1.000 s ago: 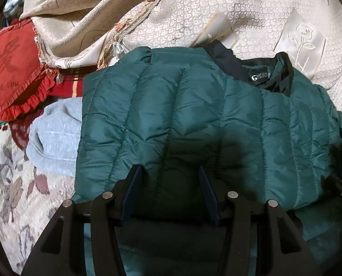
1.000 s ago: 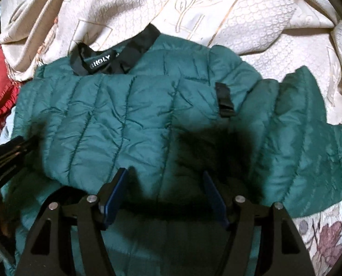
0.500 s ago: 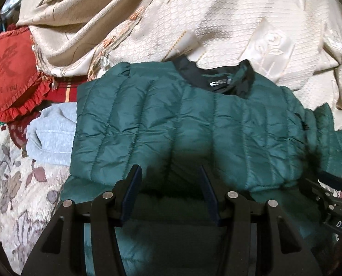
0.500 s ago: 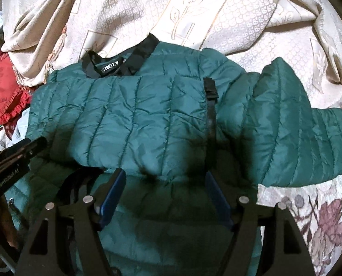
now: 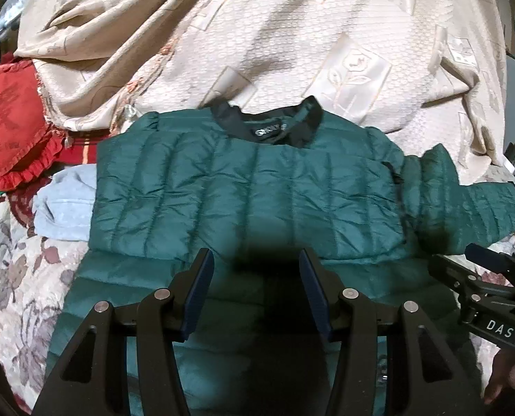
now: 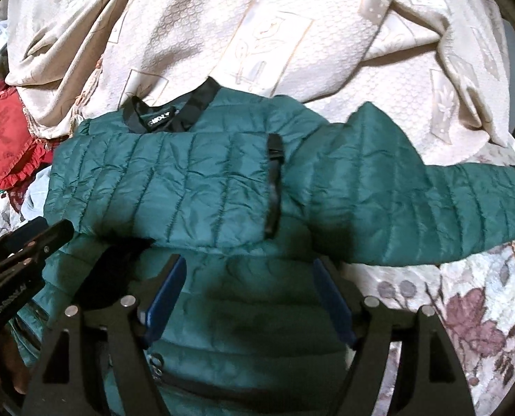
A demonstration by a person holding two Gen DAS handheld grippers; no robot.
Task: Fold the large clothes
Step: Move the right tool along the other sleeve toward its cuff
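A dark green quilted puffer jacket (image 5: 250, 194) (image 6: 195, 187) lies on the bed, black collar (image 5: 274, 126) (image 6: 174, 111) away from me. One sleeve is folded flat across its chest. The other sleeve (image 5: 465, 204) (image 6: 413, 190) sticks out to the right. My left gripper (image 5: 254, 291) is open and empty above the jacket's lower part. My right gripper (image 6: 248, 294) is open and empty above the same part; it also shows at the right edge of the left wrist view (image 5: 482, 277). The left gripper shows at the left edge of the right wrist view (image 6: 25, 246).
A cream embossed bedspread (image 5: 292, 41) (image 6: 257, 27) is bunched behind the jacket. A red frilled cushion (image 5: 11, 128) (image 6: 4, 138) and a light blue-grey garment (image 5: 63, 204) lie to the left. A floral cover (image 5: 11, 270) (image 6: 465, 312) lies under everything.
Both grippers have pulled back and up from the jacket, so more of it shows. The jacket lies as before.
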